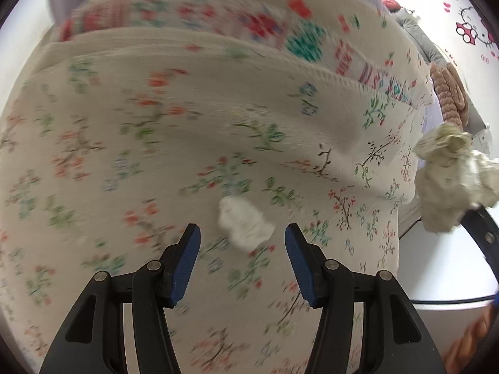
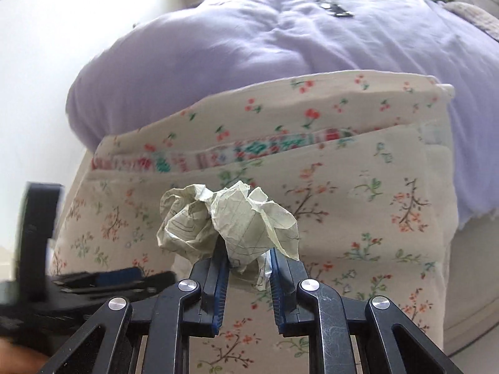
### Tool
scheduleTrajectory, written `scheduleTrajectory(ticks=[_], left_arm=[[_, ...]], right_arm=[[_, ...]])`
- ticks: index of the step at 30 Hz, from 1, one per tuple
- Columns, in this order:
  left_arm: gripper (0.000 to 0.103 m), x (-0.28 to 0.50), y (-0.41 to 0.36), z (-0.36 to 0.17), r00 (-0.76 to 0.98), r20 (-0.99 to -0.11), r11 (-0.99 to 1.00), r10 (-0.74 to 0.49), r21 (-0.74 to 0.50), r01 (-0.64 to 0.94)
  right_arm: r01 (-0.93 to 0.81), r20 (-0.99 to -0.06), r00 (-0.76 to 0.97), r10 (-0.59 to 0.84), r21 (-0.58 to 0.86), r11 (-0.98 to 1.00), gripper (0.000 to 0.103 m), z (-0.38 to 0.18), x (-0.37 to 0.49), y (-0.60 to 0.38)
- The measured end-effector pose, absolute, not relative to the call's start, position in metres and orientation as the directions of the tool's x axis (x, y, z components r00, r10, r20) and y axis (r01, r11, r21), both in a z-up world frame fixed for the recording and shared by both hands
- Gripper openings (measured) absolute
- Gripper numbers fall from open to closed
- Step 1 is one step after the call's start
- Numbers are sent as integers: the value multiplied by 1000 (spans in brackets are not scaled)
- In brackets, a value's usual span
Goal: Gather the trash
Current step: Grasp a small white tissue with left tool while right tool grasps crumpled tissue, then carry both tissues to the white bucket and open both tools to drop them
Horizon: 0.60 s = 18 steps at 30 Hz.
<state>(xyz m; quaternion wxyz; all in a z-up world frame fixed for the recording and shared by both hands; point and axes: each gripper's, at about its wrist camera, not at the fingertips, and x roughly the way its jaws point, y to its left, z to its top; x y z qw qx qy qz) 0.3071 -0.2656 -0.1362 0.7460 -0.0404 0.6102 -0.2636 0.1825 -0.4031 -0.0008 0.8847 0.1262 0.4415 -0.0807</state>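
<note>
— Left claw (image 1: 242, 237): spread wide, holding nothing; white tissue wad (image 1: 244, 226) just ahead between the tips, on the floral bedspread (image 1: 124, 155). Long axis slanting from far-left to near-right.

— Risk there: blurred view, so probably pinching cloth along with tissue. Right claw (image 2: 248, 263): clamped on crumpled paper (image 2: 227, 221), bulging above the tips, no clear axis. Shallow bite, could slip.

- We see a cream floral-print bedspread (image 1: 174, 143) covering the bed, with a lilac quilted duvet (image 2: 280, 46) bunched behind it.
- A white wall bears a pink cartoon-cat sticker (image 1: 472, 29).
- Bright daylight washes out the pale wall (image 2: 46, 78) at left.
</note>
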Motion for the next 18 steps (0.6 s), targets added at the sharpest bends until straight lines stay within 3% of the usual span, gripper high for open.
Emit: scheduleTrajectory(ticks=[1, 4, 18], left_arm=[[57, 308, -271, -141, 123, -889, 859, -441, -379, 344], [13, 311, -280, -155, 133, -903, 873, -409, -344, 345], [12, 297, -196, -104, 238, -859, 879, -454, -387, 278]], right_arm=[[259, -802, 597, -34, 153, 954, 20, -3, 182, -402], [252, -803, 596, -19, 164, 954, 20, 1, 183, -405], [228, -802, 598, -11, 157, 961, 20, -4, 190, -392]])
